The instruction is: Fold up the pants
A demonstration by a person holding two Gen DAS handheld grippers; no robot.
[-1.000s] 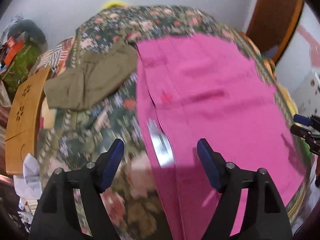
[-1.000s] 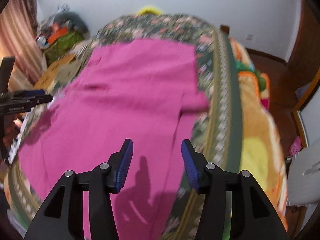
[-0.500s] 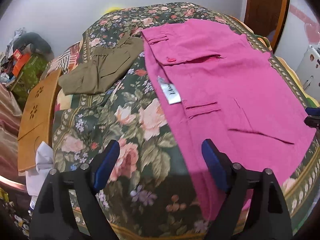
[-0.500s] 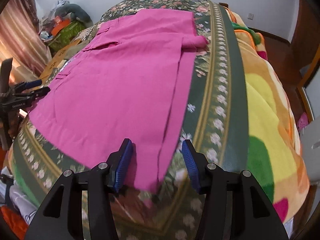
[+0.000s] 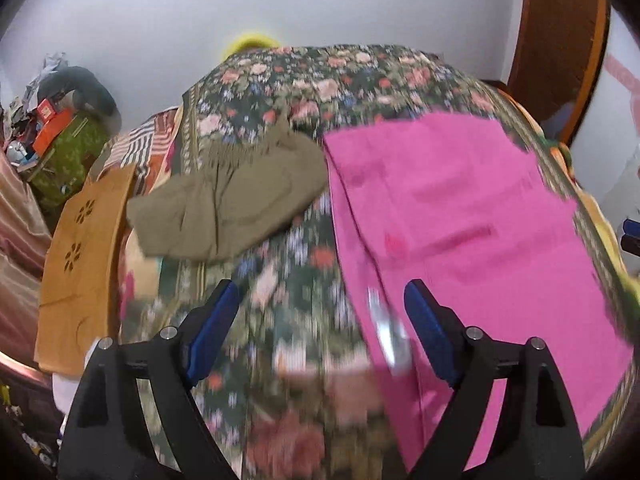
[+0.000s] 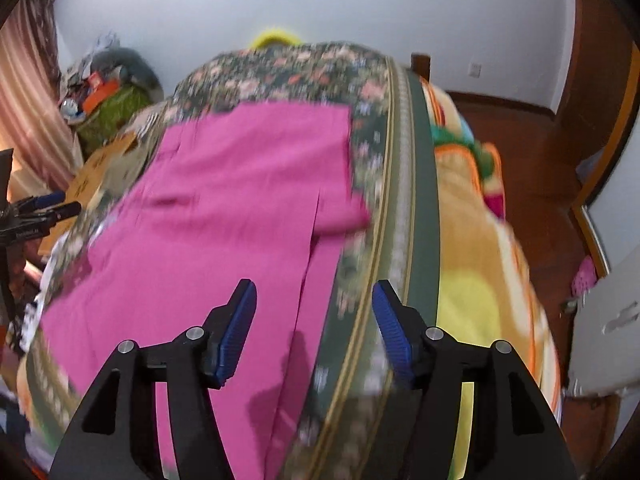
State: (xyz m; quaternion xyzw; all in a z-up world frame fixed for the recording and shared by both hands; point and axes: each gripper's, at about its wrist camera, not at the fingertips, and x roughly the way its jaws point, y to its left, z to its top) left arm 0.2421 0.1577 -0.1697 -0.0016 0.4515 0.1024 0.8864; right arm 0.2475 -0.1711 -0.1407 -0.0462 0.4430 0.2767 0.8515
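Now both grippers, left (image 5: 320, 332) and right (image 6: 314, 330), are lifted off the pants (image 5: 460, 216), left apart, right opening at 6 o'clock; fold released

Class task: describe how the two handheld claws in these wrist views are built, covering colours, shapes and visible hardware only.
The left claw and the right claw look alike: two matte black angular arms with triangular cut-outs, round silver bolt heads at the joints, and long blue ribbed pads on the inner faces of the fingers. No cables, markings or sleeves show.
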